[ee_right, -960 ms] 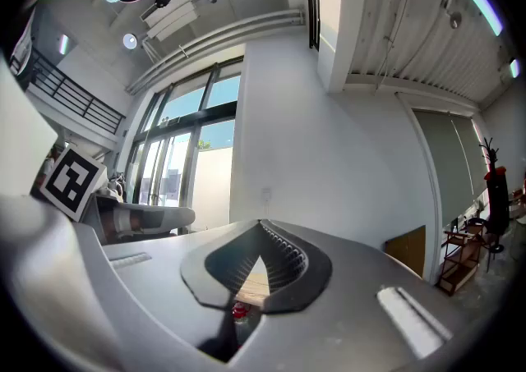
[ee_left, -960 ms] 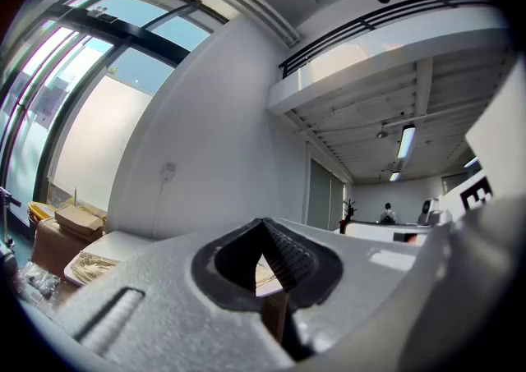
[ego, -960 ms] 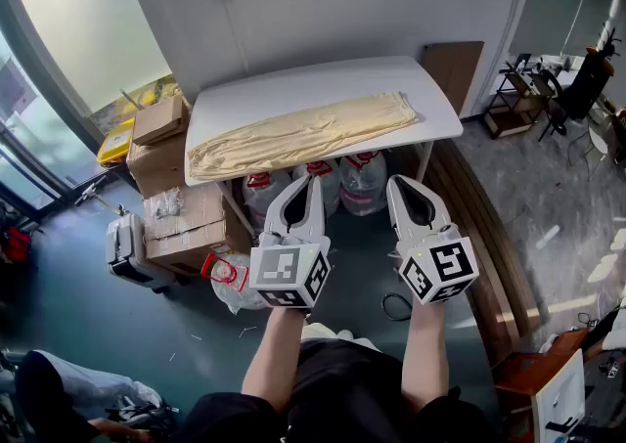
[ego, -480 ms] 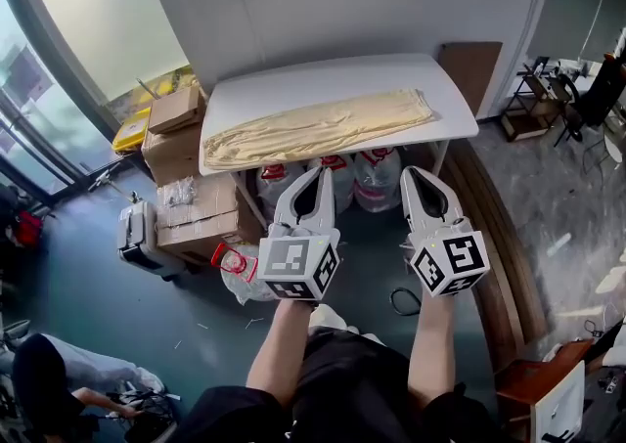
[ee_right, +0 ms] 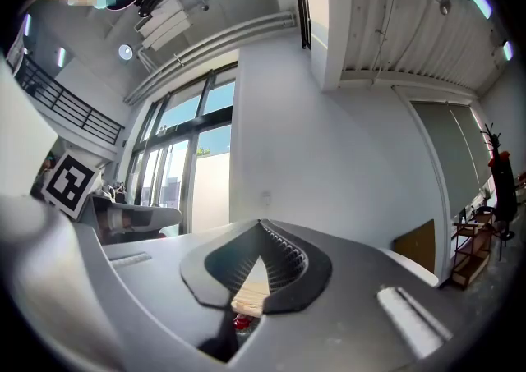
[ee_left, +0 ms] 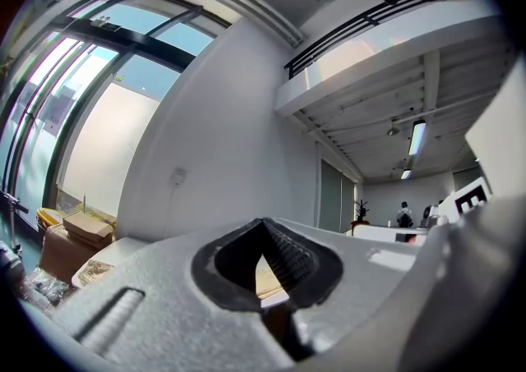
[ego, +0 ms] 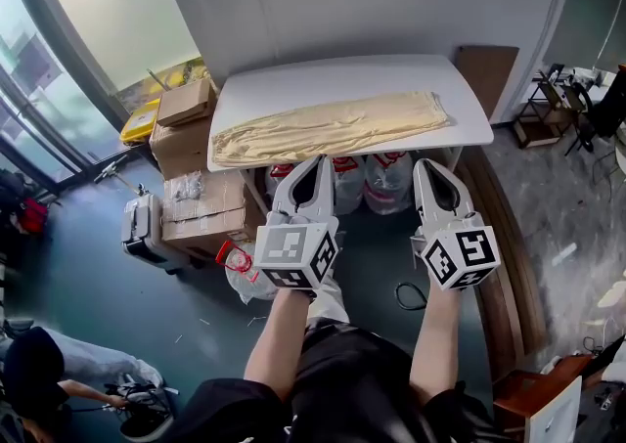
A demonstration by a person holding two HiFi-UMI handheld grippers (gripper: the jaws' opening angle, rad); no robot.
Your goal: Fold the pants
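Cream pants (ego: 328, 128): one pair, spread flat and lengthwise on the white surface (ego: 333, 79), ahead of both sets of jaws and beyond their tips. Neither gripper touches it.
Left gripper (ego: 316, 163): jaws pressed together at the tips with nothing pinched. It is held level, short of the surface's near edge, facing the middle of the pants.
Right gripper (ego: 427, 165): jaws pressed together, also holding nothing. It is beside the left one and apart from it, facing the right end of the pants.
Grippers counted: two, each with one marker cube at the back.
Through the jaws: in each gripper view a sliver of the cream cloth shows in the opening behind the closed tips.
Between jaws and pants: the near edge of the surface.
Water jugs (ego: 389, 182): three clear ones with red caps stand under the surface, just beyond and below the jaw tips. The left jaws cover part of them.
Cardboard boxes (ego: 201, 211): at least three, stacked to the left of the left jaws at the surface's left end.
Grey case (ego: 142, 228): one, on the floor further left of the boxes.
Brown board (ego: 486, 65): one, leaning on the wall beyond the right jaws, right of the surface.
Black cable (ego: 409, 296): one loop on the floor, behind the right jaws.
Person (ego: 39, 373): one, low on the floor, far behind and left of the left jaws.
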